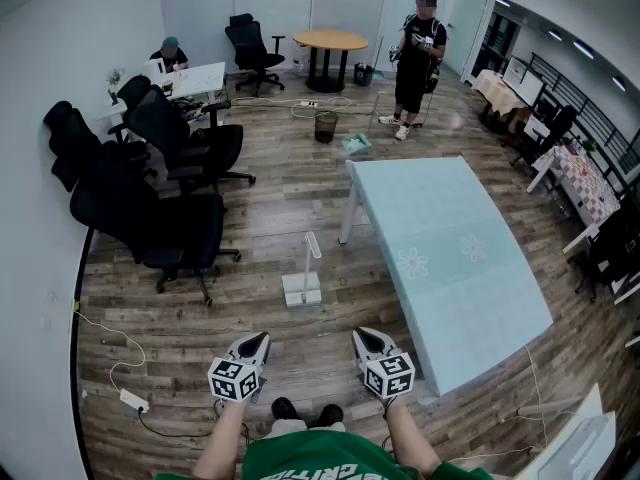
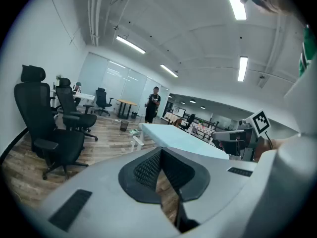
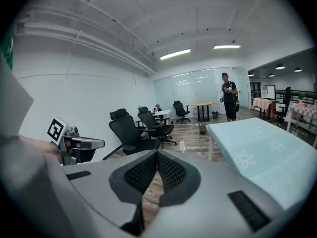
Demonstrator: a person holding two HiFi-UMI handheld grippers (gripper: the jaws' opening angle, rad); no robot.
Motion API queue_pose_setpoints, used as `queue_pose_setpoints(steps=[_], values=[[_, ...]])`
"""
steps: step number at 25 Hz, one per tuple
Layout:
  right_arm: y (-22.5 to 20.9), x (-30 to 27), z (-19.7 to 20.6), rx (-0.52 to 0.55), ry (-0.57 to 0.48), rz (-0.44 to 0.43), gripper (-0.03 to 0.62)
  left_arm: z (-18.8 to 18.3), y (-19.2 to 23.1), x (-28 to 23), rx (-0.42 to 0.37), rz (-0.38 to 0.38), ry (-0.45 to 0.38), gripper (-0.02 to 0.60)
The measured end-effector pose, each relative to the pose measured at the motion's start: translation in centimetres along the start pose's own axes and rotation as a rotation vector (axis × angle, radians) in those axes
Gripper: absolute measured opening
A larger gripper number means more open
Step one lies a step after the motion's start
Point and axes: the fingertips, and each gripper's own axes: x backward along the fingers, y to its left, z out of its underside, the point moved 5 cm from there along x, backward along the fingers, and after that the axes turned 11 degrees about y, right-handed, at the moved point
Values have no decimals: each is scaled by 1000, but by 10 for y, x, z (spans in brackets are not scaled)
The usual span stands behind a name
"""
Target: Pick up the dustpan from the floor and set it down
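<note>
Nearest: left gripper (image 1: 260,338) and right gripper (image 1: 362,334) side by side, jaws pressed together, empty. Just beyond, on open wood floor (image 1: 290,193): white dustpan (image 1: 302,289), handle upright. Left, black office chairs (image 1: 150,218); right, pale blue table (image 1: 450,268) edge. Clear aisle beyond.

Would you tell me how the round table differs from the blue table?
The round table has a wooden top on dark legs; the blue table is rectangular, flower-printed, on white legs. The round table stands far back; the blue table is close, at our right. Both stand on the wood floor.
</note>
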Motion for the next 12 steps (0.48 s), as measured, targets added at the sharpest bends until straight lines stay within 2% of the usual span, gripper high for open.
queue_pose_setpoints(steps=[12], values=[[42, -19, -8, 45, 40, 8, 8, 1, 25, 20, -19, 54, -23, 2]])
